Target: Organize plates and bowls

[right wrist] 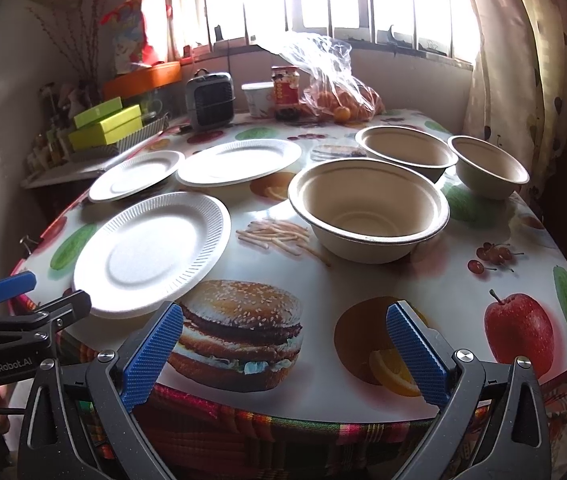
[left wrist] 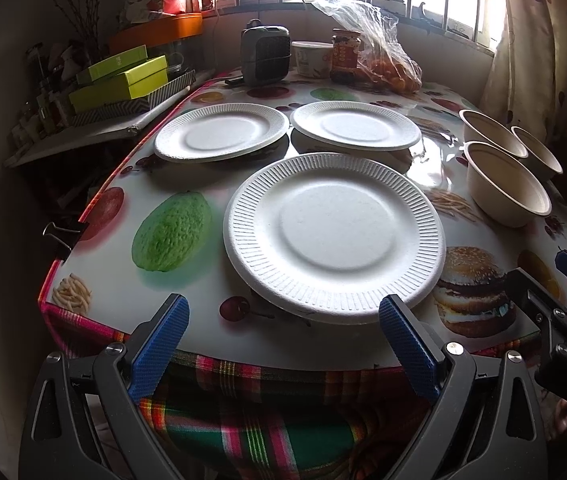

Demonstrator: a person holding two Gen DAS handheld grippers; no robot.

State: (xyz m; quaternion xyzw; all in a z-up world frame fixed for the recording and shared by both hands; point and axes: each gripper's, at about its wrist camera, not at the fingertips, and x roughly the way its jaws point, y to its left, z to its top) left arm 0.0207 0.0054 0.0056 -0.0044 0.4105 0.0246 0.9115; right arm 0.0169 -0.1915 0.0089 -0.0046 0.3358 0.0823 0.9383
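The left tongs (left wrist: 283,344), black with blue ribbed pads, hang spread apart and empty at the near edge of the bench (left wrist: 187,320), whose glossy cloth is printed with fruit, fries and a burger. The right tongs (right wrist: 283,354), of the same make, are likewise wide apart and empty, over the burger print at the near edge. Just beyond the left tongs lies a white round paper plate with a ribbed rim (left wrist: 333,236), its near edge jutting slightly past the bench edge. Two more white paper plates sit farther back, one on the left (left wrist: 221,132) and one on the right (left wrist: 355,125), close together. To the right of the plates stand three beige paper bowls, all upright and empty: the nearest bowl (right wrist: 368,209) right of the near plate, a second bowl (right wrist: 405,152) behind it, and a third bowl (right wrist: 487,166) at the far right. At the far end stand a small grey fan heater (right wrist: 211,98), a white tub (right wrist: 258,98), a red-labelled jar (right wrist: 285,92) and a clear plastic bag of oranges (right wrist: 335,88).
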